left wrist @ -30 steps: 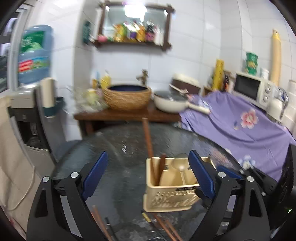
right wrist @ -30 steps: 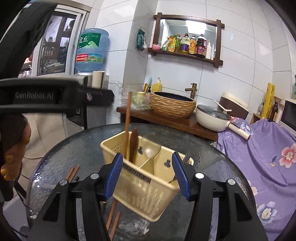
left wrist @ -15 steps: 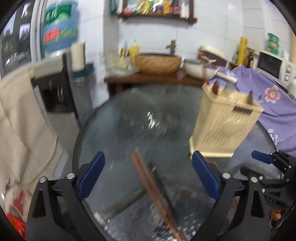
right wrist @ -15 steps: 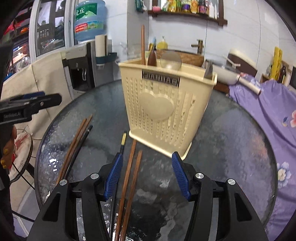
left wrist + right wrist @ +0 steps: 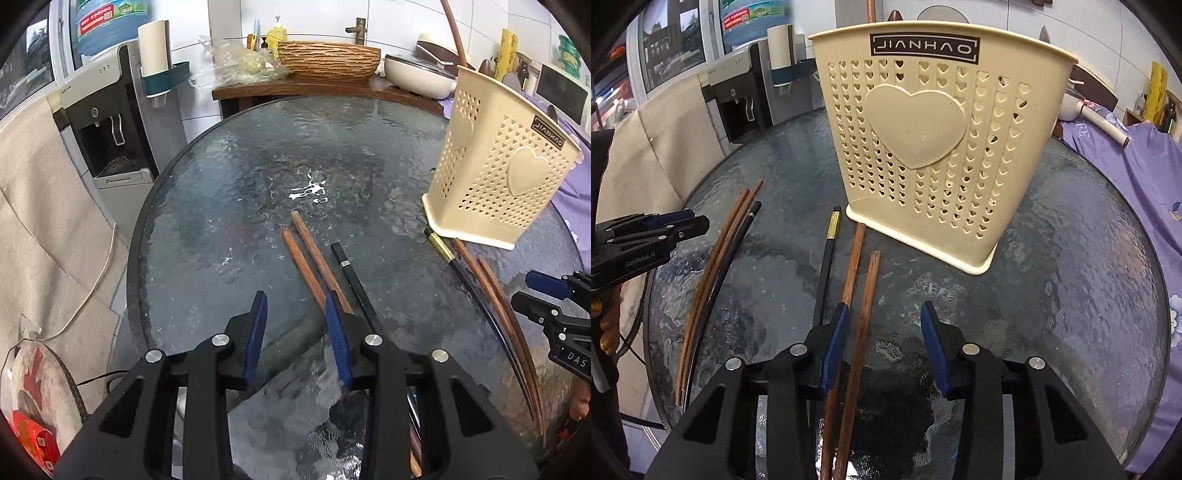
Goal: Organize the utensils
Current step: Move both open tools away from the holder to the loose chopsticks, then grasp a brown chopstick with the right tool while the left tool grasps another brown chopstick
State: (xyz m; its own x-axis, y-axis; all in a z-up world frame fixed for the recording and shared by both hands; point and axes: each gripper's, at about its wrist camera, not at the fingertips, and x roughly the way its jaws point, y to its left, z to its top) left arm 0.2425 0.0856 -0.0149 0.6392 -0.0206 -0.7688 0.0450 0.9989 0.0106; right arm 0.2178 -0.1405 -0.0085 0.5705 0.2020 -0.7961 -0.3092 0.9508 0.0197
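Observation:
A cream perforated utensil basket [image 5: 934, 147] stands on the round glass table [image 5: 1071, 266] and holds several utensils; it also shows in the left wrist view [image 5: 502, 162]. Two brown chopsticks [image 5: 314, 266] and a black one [image 5: 352, 280] lie just ahead of my left gripper [image 5: 295, 306], which is open and empty. Two brown chopsticks [image 5: 862, 295] and a black gold-banded one [image 5: 827, 266] lie under my right gripper [image 5: 882, 321], also open and empty. One brown chopstick lies between its fingers.
A water dispenser [image 5: 110, 122] stands left of the table. A wooden counter [image 5: 314, 88] behind holds a woven bowl [image 5: 328, 61] and a white pan [image 5: 417, 75]. A purple floral cloth [image 5: 1137, 177] covers furniture at the right.
Both grippers have dropped low over the table towards the chopsticks. Their jaws have narrowed from wide open. The basket now stands farther ahead of each.

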